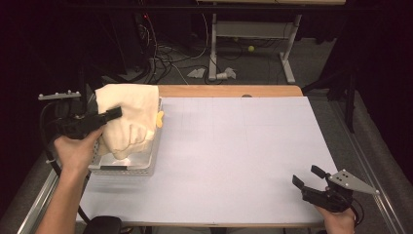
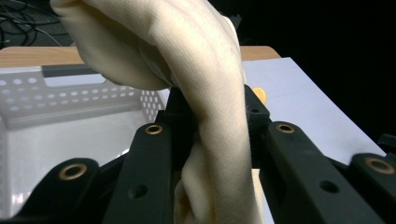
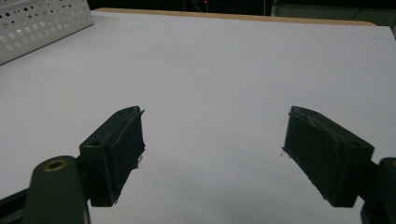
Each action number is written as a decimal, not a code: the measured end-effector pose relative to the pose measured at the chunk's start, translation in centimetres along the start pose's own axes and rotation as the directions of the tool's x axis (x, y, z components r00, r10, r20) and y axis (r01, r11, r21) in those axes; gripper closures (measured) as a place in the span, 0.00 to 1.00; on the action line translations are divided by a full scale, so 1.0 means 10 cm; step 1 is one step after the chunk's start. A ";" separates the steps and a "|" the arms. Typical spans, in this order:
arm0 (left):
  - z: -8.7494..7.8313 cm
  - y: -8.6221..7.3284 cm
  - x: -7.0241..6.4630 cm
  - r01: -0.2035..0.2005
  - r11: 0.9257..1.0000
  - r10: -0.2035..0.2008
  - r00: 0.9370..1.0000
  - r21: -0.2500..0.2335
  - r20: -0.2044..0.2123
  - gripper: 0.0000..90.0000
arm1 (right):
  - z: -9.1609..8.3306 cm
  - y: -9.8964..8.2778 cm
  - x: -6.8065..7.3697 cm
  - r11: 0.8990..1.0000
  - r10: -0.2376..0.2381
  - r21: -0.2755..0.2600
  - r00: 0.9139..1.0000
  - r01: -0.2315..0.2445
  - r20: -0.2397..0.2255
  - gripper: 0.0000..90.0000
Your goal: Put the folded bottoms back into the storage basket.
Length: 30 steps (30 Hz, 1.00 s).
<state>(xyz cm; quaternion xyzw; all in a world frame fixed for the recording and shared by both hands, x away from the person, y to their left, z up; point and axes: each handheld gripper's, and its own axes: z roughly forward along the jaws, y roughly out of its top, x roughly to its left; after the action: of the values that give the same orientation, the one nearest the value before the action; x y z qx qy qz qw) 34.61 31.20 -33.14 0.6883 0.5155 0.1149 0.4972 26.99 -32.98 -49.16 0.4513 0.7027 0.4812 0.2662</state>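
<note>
White table surface (image 1: 234,161) under dark surroundings: cream cloth (image 1: 127,119) hangs above the perforated white basket (image 1: 127,168) at the table's left edge, pinched by the left gripper (image 1: 113,114). Something small and yellow (image 1: 159,118) lies just beside the basket. Right gripper (image 1: 306,177), jaws spread and holding nothing, rests well apart near the right front corner.

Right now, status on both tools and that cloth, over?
Left tool shut on cream cloth, cloth hanging over white basket. Right tool open, empty, low over bare white table. Nothing in the way.
</note>
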 end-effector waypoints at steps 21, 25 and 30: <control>-0.04 -0.07 0.18 0.017 1.000 -0.016 0.997 0.008 -0.080 0.77 | 0.00 0.00 0.00 1.000 0.001 0.000 1.000 -0.001 0.001 0.23; -0.05 -0.08 0.22 0.024 1.000 -0.023 0.996 0.009 -0.092 0.77 | 0.00 0.00 0.00 1.000 0.002 0.001 1.000 -0.002 0.002 0.23; -0.04 -0.09 0.25 0.030 0.999 -0.029 0.994 0.010 -0.107 0.77 | 0.00 0.00 0.00 1.000 0.002 0.002 1.000 -0.002 0.002 0.23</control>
<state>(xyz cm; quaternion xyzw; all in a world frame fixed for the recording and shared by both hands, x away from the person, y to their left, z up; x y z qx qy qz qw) 34.89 33.50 -34.57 0.6762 0.5522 0.1413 0.4668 27.00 -33.01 -49.16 0.4526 0.7026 0.4804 0.2660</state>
